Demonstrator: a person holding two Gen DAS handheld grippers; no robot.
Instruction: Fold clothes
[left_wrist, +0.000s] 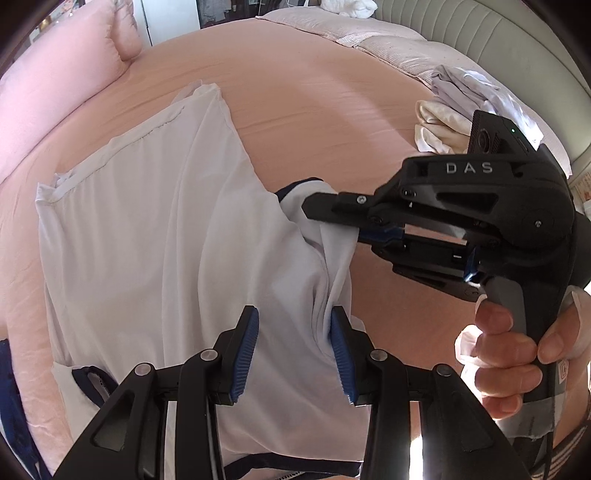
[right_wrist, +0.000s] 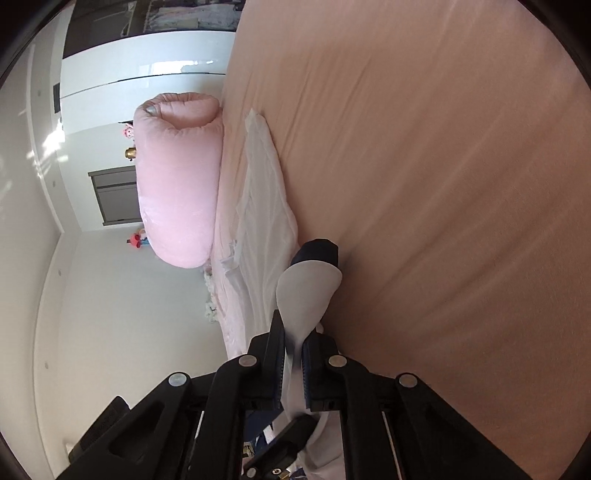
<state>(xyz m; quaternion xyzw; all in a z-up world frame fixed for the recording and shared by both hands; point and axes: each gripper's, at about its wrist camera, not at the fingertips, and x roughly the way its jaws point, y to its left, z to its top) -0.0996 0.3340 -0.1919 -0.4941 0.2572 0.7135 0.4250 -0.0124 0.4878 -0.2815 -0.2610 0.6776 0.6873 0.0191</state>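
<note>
Right gripper (right_wrist: 293, 363) clamped on white shirt's (left_wrist: 166, 236) navy-trimmed sleeve (right_wrist: 310, 280); left gripper (left_wrist: 293, 354) fingers apart, straddling shirt fabric. Best folded inward, kept taut.

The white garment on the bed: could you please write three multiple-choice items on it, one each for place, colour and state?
1. Where does the white garment lie?
A. on the pink bedsheet
B. on a wooden floor
C. inside a drawer

2. What colour is the trim on its sleeve?
A. red
B. dark navy
C. yellow

3. How does the right gripper stand?
A. wide open above the bed
B. shut on a pillow
C. shut on the garment's sleeve

Answers: 1 A, the pink bedsheet surrounds the cloth. 2 B, a dark navy band edges the cuff. 3 C, white fabric is pinched between its pads.
</note>
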